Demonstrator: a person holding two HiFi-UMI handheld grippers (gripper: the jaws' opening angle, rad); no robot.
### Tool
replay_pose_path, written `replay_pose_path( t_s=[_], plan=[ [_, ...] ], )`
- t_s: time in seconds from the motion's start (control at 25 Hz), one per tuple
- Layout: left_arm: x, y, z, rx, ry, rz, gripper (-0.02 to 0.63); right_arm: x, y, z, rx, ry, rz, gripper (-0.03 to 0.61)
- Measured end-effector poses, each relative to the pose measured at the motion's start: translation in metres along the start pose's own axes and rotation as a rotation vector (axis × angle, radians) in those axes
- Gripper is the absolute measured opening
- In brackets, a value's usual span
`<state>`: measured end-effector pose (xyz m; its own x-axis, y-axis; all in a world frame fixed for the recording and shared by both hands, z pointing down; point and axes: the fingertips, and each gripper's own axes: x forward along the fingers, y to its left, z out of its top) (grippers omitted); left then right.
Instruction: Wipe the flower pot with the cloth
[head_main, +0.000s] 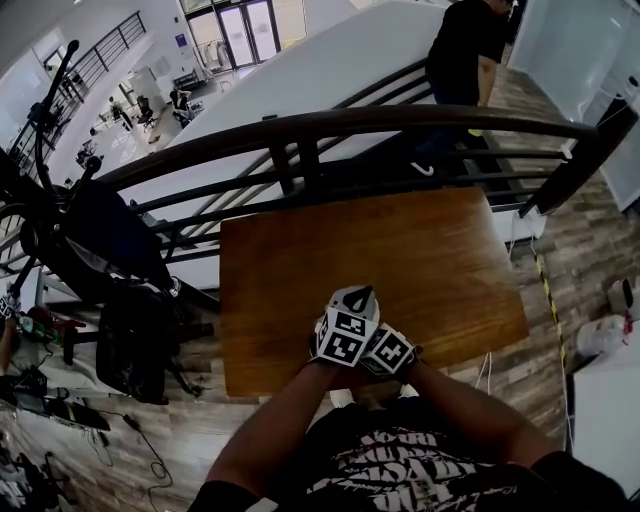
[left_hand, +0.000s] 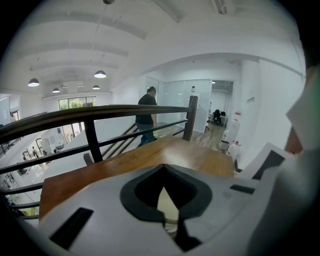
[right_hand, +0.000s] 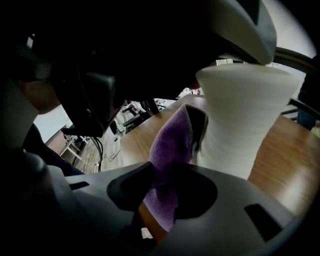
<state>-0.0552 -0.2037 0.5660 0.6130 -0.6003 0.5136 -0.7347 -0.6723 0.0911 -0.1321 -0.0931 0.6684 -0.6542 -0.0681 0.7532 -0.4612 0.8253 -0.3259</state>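
Pinching cloth (right_hand: 172, 150) in right gripper (right_hand: 159, 202) jaws, beside flower pot (right_hand: 240, 120) clamped by left gripper (left_hand: 167, 200) jaws

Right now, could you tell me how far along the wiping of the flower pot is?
Done: the right gripper is clamped on the purple cloth, and the left gripper appears to hold the white flower pot over the wooden table. In hand: the cloth is right beside the pot's side; contact is unclear. Left: the wiping itself; no wiped area shows.
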Motion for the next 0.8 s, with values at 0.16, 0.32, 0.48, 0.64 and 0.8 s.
replay_pose_path(
  t_s=[0.16, 0.32, 0.48, 0.64, 0.8],
  plan=[
    [0.001, -0.003, 0.002, 0.037, 0.001, 0.008, 0.0, -0.002, -0.004, -0.024, 0.033, 0.049, 0.019, 0.118],
    [0.002, 0.002, 0.002, 0.03, -0.004, 0.006, 0.0, -0.013, -0.01, -0.057, 0.068, 0.11, 0.002, 0.118],
    [0.001, -0.001, 0.0, 0.028, -0.004, -0.003, 0.0, -0.027, -0.021, -0.077, 0.123, 0.104, -0.023, 0.118],
    [0.0, 0.0, -0.001, 0.018, -0.002, -0.004, 0.0, -0.041, -0.035, -0.09, 0.158, 0.107, -0.067, 0.118],
    [-0.003, 0.004, -0.001, 0.003, -0.01, 0.005, 0.0, -0.058, -0.053, -0.103, 0.224, 0.087, -0.134, 0.118]
  ],
)
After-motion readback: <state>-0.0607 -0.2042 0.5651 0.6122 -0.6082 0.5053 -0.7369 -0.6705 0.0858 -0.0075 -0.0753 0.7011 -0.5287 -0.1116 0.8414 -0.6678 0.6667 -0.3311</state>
